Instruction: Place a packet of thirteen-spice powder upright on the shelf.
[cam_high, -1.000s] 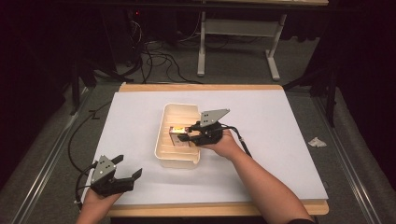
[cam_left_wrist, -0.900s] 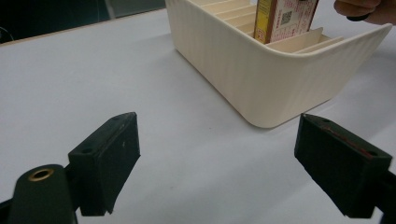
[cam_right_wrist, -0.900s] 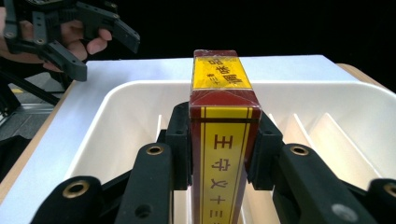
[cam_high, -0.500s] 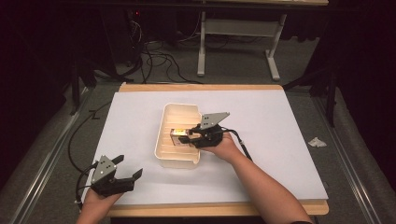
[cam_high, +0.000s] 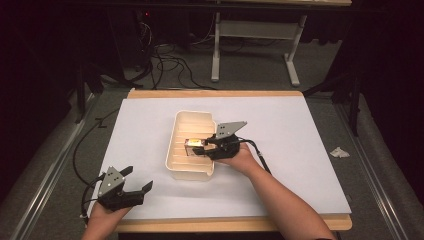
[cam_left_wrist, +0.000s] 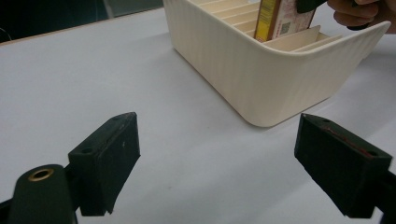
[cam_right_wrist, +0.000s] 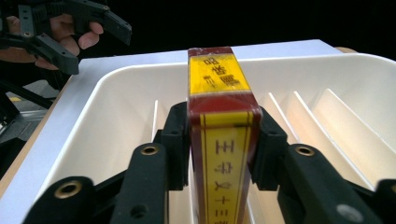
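Note:
A yellow and red box (cam_high: 193, 146) stands on edge between the dividers of a cream slotted tray (cam_high: 190, 172) in the middle of the table. My right gripper (cam_high: 200, 146) reaches into the tray from the right. In the right gripper view the box (cam_right_wrist: 219, 116) sits between the two pads (cam_right_wrist: 176, 140), which still lie against its sides; the jaws have just been opening a little. My left gripper (cam_high: 137, 178) rests open with nothing between its jaws at the table's near left corner. In the left gripper view its jaws frame the tray wall (cam_left_wrist: 243, 60) and the box (cam_left_wrist: 280, 18).
White paper (cam_high: 310, 150) covers the wooden tabletop. Cables (cam_high: 165, 60) and a table frame (cam_high: 250, 30) lie on the floor beyond the far edge. A crumpled scrap (cam_high: 340, 151) lies on the floor at the right.
My right hand has shifted slightly toward the near end of the tray with the box. The left gripper has stayed where it was.

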